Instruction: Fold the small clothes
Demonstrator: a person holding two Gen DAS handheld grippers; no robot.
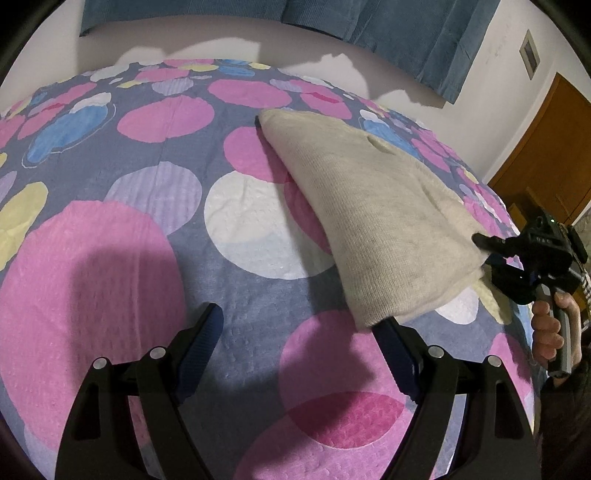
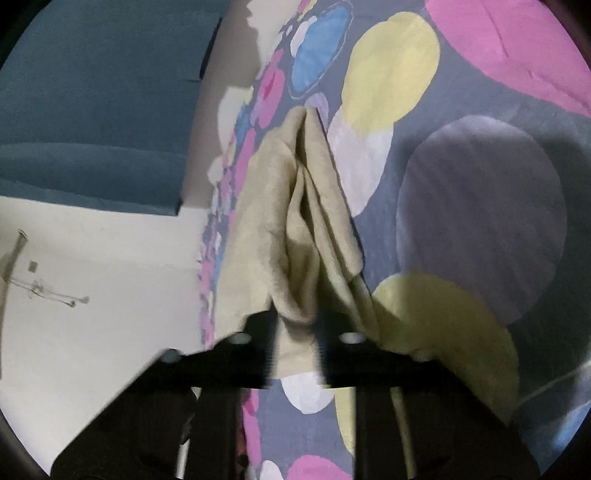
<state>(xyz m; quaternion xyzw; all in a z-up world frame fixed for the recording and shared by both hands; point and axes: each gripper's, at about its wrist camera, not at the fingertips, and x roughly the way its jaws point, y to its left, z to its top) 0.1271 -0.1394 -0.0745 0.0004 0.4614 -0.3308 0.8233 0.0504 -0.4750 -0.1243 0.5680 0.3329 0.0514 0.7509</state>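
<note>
A cream knitted garment (image 1: 369,203) is stretched above the spotted bedspread (image 1: 147,258), its far corner resting on the bed and its near-right corner lifted. My right gripper (image 1: 484,240) is shut on that lifted corner. In the right wrist view the cloth (image 2: 266,221) bunches in folds between the closed fingers of the right gripper (image 2: 295,317). My left gripper (image 1: 299,317) stands open over the bed. Its right finger (image 1: 395,347) touches the garment's lower corner, which covers its tip, and nothing lies between the jaws.
A person's hand (image 1: 546,332) holds the right gripper's handle at the bed's right side. Blue curtains (image 1: 369,22) hang on the white wall behind the bed. A wooden door (image 1: 546,147) is at the far right.
</note>
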